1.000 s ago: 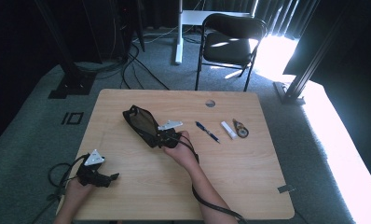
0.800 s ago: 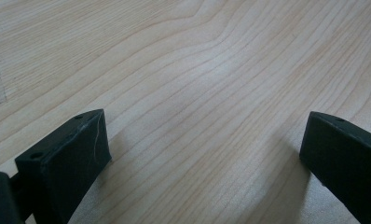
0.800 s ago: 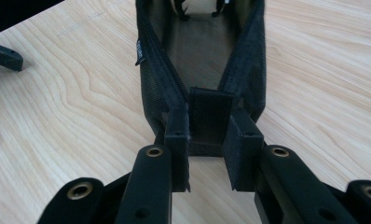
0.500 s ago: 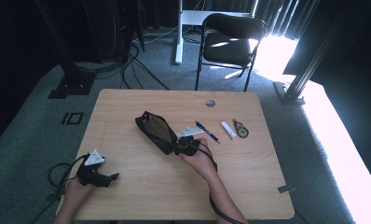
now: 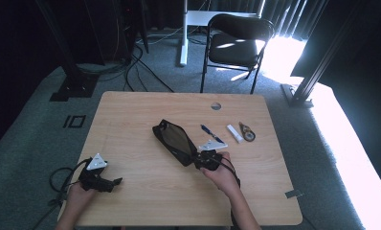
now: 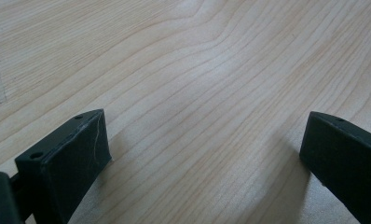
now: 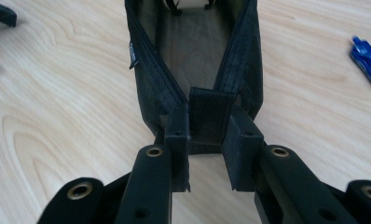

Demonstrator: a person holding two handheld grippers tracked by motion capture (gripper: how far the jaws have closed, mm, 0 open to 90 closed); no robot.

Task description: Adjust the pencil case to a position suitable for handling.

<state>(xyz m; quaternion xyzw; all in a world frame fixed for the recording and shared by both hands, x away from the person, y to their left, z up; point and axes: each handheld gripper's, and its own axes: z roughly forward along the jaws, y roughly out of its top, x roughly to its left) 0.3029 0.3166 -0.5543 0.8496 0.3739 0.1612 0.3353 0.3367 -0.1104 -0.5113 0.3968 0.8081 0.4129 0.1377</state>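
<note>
A black mesh zip pouch lies open on the wooden table, running diagonally across its middle. My right gripper is at the pouch's near right end, shut on the fabric tab there. In the right gripper view the gripper has both jaws pressed on that tab, and the open pouch stretches away from it. My left gripper rests near the table's front left corner. Its jaws stand wide apart over bare wood in the left gripper view, with nothing between them.
A blue pen lies just right of the pouch, also in the right gripper view. Farther right lie a white stick and a small round object. A cable hole sits near the far edge. A chair stands beyond the table.
My right gripper has dragged the pouch to the right and a little nearer, toward the pen. The left gripper has stayed where it was.
</note>
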